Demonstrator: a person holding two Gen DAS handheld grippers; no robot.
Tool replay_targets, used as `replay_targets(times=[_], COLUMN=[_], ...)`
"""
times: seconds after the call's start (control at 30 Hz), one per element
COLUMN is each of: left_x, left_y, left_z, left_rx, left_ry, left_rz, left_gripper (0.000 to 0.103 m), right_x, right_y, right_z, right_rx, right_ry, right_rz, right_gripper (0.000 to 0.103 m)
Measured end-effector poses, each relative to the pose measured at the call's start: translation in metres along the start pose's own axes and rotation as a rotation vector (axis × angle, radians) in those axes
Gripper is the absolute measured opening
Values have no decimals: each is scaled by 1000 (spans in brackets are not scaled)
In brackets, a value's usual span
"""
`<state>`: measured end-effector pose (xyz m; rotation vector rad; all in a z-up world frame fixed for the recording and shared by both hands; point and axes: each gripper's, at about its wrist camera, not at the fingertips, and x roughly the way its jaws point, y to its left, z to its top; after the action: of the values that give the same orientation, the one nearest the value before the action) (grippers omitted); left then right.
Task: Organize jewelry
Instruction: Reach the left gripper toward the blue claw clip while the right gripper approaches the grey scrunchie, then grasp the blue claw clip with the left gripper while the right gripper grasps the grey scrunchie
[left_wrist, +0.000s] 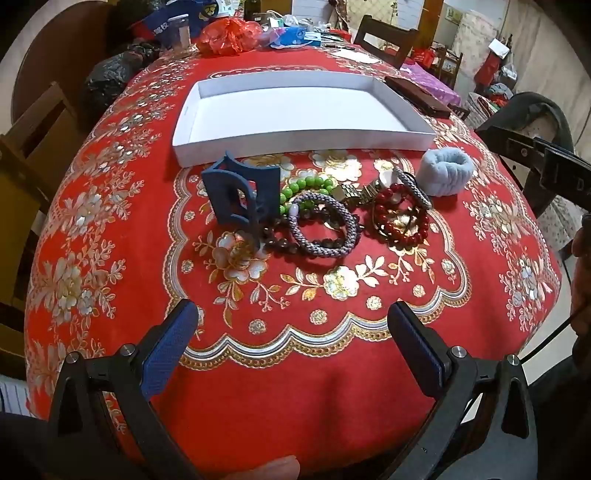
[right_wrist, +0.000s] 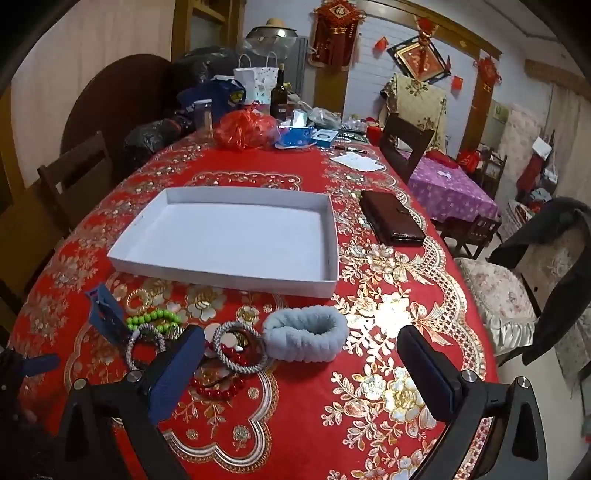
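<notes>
Both grippers hover over the near edge of the table (left_wrist: 110, 229), tilted down, nothing between the fingers. Left gripper (left_wrist: 291, 350): fingers spread wide, empty. Right gripper (right_wrist: 303, 373): same, wide apart, empty.

Jewelry sits in a loose cluster just short of the white tray (right_wrist: 229, 275), toward the near edge, running roughly parallel to the tray's long near wall. From the left-wrist view, left to right: blue hair claw clip (left_wrist: 240, 192) standing up on its teeth, green bead bracelet (left_wrist: 306, 184) behind it, grey braided cord bracelet (left_wrist: 325, 225) lying flat over dark beads, gold-tone link band (left_wrist: 354, 192), red bead bracelet (left_wrist: 400, 221) coiled flat with a second grey cord band (left_wrist: 413, 188) across it, then the pale blue fuzzy scrunchie (left_wrist: 447, 173) at the right end, standing on edge with its opening facing up.

Tray is empty, long axis across the table. Brown wallet (right_wrist: 391, 221) lies beside the tray's right end, long axis pointing toward the far edge.
</notes>
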<state>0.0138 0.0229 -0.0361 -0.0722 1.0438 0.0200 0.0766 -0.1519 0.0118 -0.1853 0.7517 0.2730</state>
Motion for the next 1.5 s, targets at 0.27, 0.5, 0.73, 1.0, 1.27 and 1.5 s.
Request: replay_targets(times=[0.27,0.5,0.73,1.0,1.27,1.5], left_x=[2,-1,4,33,57,66], left_y=[1,30,47,57,54,53], left_z=[-1,7,34,63,70,74], left_rx=[5,-71,-25,24,36,32], left_ry=[-5,-32,21,59,73,60], left_rz=[22,20,-24,-65,-85,-44], left_gripper=[103,103,103,102,102,102], right_x=[6,7,-1,0,24,59], right_y=[-7,-14,-32,-42,-37,-38], right_z=[-7,-11,-21,-28,-17,-17], right_rx=[2,-6,17,37,20,-23], right_ry=[30,45,19,44,97,128], right_rz=[-20,-56,-59,-57,40,161], right_gripper=[103,103,103,103,103,103])
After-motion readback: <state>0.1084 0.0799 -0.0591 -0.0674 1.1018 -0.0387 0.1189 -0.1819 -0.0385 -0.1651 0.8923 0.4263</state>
